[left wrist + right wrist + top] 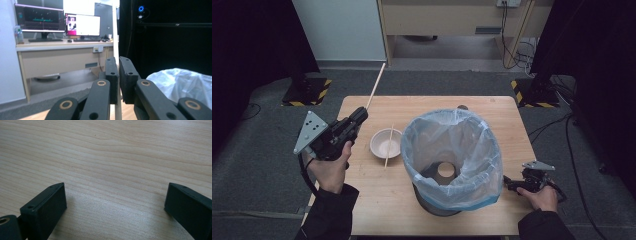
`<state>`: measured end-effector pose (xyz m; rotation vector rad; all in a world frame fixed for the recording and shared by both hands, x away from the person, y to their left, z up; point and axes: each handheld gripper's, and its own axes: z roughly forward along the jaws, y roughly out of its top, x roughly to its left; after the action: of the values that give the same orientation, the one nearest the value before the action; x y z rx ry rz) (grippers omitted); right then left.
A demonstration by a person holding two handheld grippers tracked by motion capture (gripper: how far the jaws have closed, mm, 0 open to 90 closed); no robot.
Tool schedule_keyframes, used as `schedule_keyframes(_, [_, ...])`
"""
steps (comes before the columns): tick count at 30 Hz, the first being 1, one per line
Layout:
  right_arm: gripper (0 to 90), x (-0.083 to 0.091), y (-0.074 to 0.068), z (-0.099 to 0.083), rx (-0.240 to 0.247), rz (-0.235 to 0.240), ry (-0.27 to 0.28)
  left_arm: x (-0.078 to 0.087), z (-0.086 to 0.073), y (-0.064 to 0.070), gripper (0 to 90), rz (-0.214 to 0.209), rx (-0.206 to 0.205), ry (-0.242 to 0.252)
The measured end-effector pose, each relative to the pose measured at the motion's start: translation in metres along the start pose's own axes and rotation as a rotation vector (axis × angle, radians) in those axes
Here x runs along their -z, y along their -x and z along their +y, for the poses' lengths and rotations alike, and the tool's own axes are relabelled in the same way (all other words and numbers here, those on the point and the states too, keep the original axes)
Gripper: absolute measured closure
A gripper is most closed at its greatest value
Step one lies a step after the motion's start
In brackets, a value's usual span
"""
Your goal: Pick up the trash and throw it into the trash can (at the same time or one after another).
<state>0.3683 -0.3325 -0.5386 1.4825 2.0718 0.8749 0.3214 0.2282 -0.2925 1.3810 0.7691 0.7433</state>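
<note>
My left gripper (360, 114) is raised over the table's left side, shut on a pale wooden chopstick (376, 85) that slants up and away past the far edge. In the left gripper view the jaws (118, 75) pinch that chopstick (115, 32), which rises straight up between them. A second chopstick (388, 146) lies across a small white bowl (379, 145) near the table's middle. My right gripper (508, 183) rests low at the front right, beside the bin. Its jaws (115, 202) stand wide open over bare wood.
A dark bin lined with a clear bluish bag (452, 150) stands right of centre on the wooden table (377, 200); the bag (182, 80) bulges at the right of the left gripper view. A desk with monitors (60, 23) lies beyond the table.
</note>
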Motion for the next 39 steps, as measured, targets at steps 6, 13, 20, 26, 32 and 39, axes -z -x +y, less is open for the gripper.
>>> schedule_keyframes(6, [4.1, 0.0, 0.0, 0.0, 0.0, -0.001, 0.0, 0.002, 0.009, 0.01, 85.5, -0.031, -0.022, 0.025])
schedule_keyframes(13, [4.0, 0.0, 0.0, 0.0, 0.003, -0.002, 0.0, 0.001, 0.018, 0.023, 85.5, -0.08, -0.009, 0.059])
schedule_keyframes(20, [4.0, 0.0, 0.0, 0.0, 0.002, -0.002, 0.0, -0.013, 0.029, 0.043, 85.5, -0.132, -0.025, 0.077])
schedule_keyframes(26, [4.0, 0.0, 0.0, 0.0, 0.003, -0.002, 0.0, -0.026, 0.032, 0.064, 85.4, -0.18, -0.054, 0.081])
schedule_keyframes(32, [4.0, 0.0, 0.0, 0.0, 0.002, -0.002, 0.0, -0.04, 0.029, 0.086, 85.5, -0.242, -0.07, 0.058])
schedule_keyframes(39, [4.0, 0.0, 0.0, 0.0, 0.002, -0.002, 0.0, -0.057, 0.019, 0.104, 85.4, -0.306, -0.083, 0.002])
